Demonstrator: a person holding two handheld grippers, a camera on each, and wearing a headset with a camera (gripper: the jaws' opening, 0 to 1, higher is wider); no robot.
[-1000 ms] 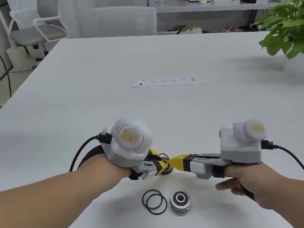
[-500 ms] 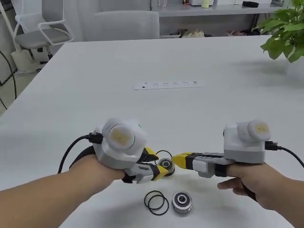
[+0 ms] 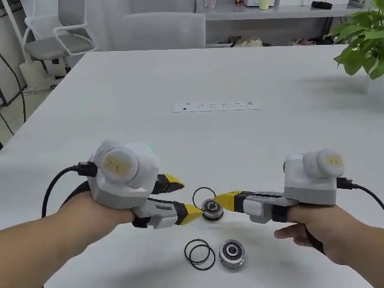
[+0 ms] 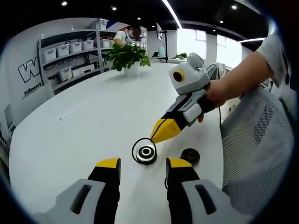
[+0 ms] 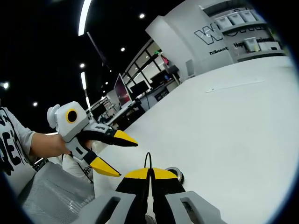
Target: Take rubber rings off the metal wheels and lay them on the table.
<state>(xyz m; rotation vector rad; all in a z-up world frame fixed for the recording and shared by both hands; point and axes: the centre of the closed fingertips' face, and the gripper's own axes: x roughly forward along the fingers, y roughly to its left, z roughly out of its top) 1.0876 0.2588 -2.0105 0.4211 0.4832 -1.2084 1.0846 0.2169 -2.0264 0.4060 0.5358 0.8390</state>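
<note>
The right claw (image 3: 219, 199) is pinched shut on a thin black rubber ring (image 3: 203, 196), which seems partly looped over a small silver metal wheel (image 3: 211, 208) on the white surface (image 3: 120, 108). The left claw (image 3: 191, 197) gapes wide beside it. Two loose black rings (image 3: 199, 253) and a second metal wheel (image 3: 231, 252) lie nearer, and a white power strip (image 3: 216, 106) lies well beyond.

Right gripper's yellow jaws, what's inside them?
A thin black rubber ring is pinched in the shut right gripper, its loop by the metal wheel. The pinched bit is hidden by the jaws.
</note>
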